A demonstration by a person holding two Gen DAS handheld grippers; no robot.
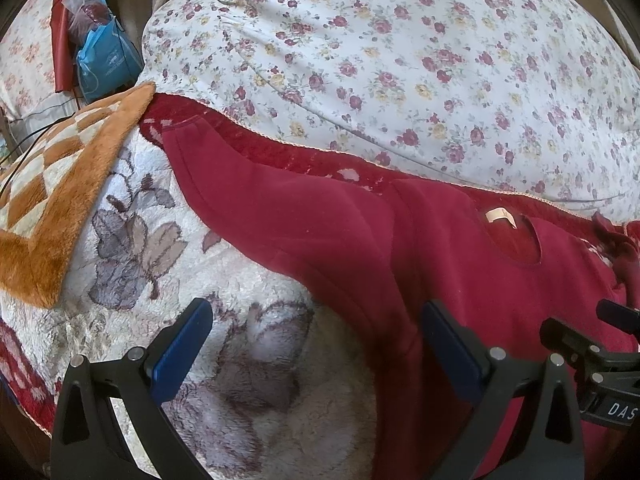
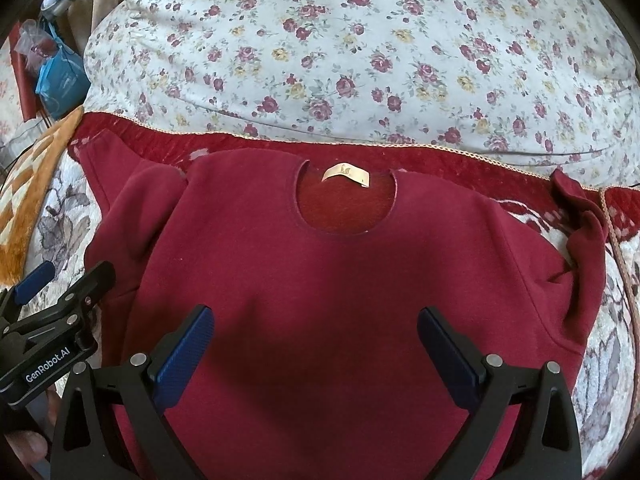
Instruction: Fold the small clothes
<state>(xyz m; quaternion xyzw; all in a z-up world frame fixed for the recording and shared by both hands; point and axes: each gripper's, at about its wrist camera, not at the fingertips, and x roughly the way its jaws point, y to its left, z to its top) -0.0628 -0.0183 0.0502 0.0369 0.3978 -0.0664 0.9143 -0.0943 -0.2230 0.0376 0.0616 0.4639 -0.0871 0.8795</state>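
A: Entry. Where does the dark red fleece sweatshirt (image 2: 328,280) lie, and why that way?

B: Flat on the plush white blanket with grey flower print (image 1: 132,240), straight ahead of and under the right gripper (image 2: 316,344). Round neckline and cream neck label (image 2: 345,173) face up at the far end; hem is nearest the gripper. Judgement: it is spread open so the sleeves can be turned in first; no fold made yet.

A: Sleeves?

B: One long sleeve (image 1: 256,200) runs out ahead and to the left of the left gripper (image 1: 320,344); the other is bunched ahead-right of the right gripper.

A: Gripper states?

B: Both released, blue pads wide apart, nothing between them. Right one hovers centred over the lower body of the garment. Left one sits just beside it, straddling the sweatshirt's side edge, one pad over blanket, one over red cloth.

A: Beyond?

B: A white quilt with small rose print (image 2: 360,52) lies past the collar; an orange-and-cream checked furry mat (image 1: 52,200) lies far left.
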